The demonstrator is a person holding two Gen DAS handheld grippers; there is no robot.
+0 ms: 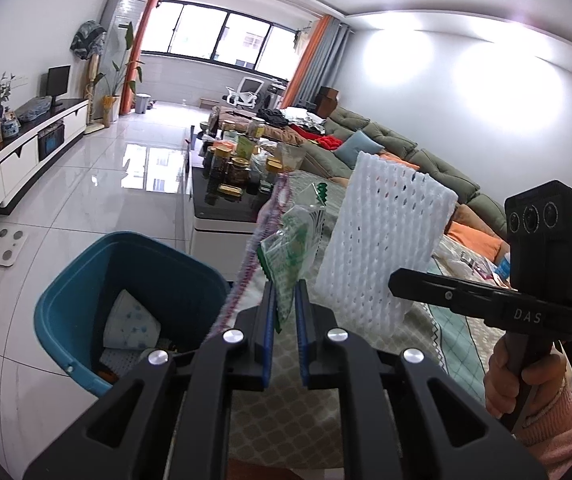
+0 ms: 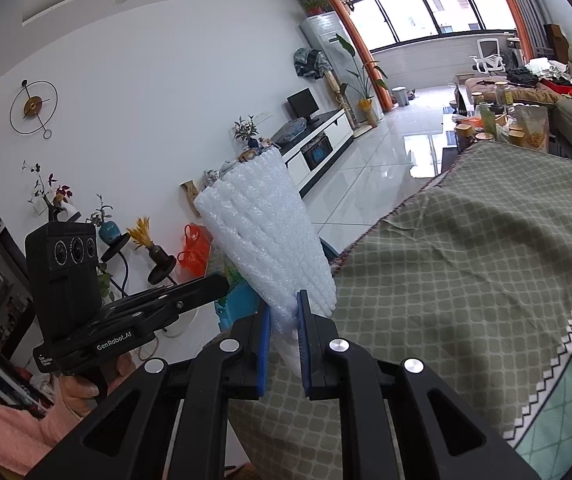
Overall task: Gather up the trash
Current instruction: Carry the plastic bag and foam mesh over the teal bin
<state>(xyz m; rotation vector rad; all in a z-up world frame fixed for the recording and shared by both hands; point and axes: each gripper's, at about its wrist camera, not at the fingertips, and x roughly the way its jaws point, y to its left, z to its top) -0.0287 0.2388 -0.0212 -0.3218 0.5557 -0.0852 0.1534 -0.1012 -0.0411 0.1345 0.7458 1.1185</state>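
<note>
- Left gripper [image 1: 286, 292] clamped on a crumpled green-and-clear plastic wrapper [image 1: 291, 256], which sticks up from the blue pads.
- Right gripper [image 2: 284, 312] pinched tight on a white foam fruit net [image 2: 270, 236]; net fans out upward from the pads, ribbed, with slit holes.
- Landmark: teal trash bin [image 1: 86, 280] on the floor. Wrapper hangs just right of the bin's rim, over the table edge; net is further right, beside the wrapper.
- Bin is open-topped, with a white dotted packet [image 1: 132, 326] and other scraps inside, not full.
- Right of the bin: table with green patterned cloth [image 2: 465, 280], its fringed edge close to the bin wall.
- Left of and beyond the bin: bare white tile floor [image 1: 98, 184], open.
</note>
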